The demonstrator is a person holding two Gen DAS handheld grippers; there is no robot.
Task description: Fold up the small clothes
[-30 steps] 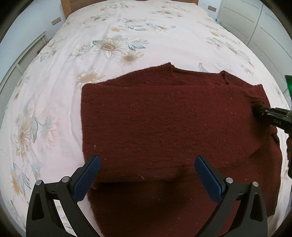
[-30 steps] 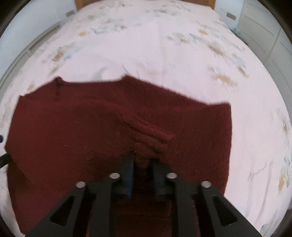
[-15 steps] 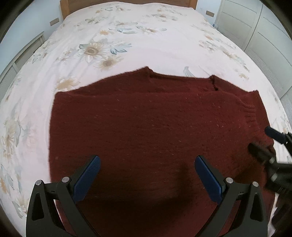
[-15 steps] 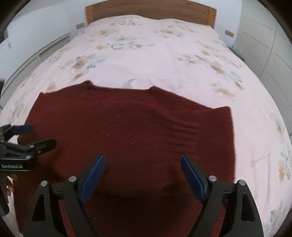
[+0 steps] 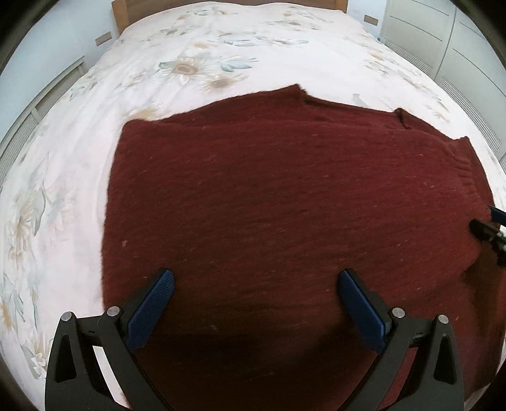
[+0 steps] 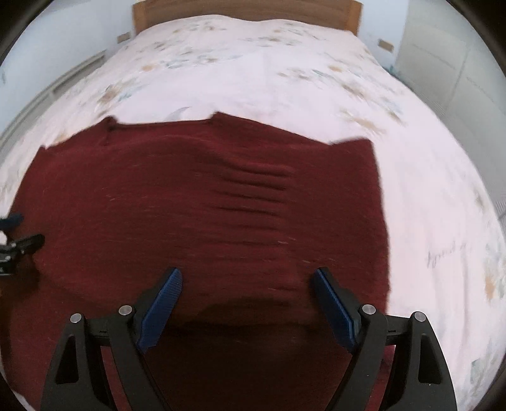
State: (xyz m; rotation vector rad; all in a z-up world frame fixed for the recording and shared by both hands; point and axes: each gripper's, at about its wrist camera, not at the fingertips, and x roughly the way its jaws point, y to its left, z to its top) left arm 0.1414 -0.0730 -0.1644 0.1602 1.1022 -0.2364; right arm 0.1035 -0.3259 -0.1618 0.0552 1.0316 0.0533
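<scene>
Knitwear fills both views: a dark red sweater (image 5: 284, 196) is spread flat on the flowered bedspread (image 5: 221, 53), its neckline toward the headboard (image 6: 246, 8) and its long side running left to right across both grippers. The left gripper (image 5: 256, 295) and the right gripper (image 6: 246, 292) are both held wide open above the near part, nothing gripped. Each side edge is judged nearer to its own gripper. A ribbed cuff (image 6: 253, 186) is seen folded over the right half. The hem is hidden below the fingers; the right view is blurred.

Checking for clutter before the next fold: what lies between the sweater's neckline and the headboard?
Only floral bedsheet between sweater and headboard, per right wrist view.
</scene>
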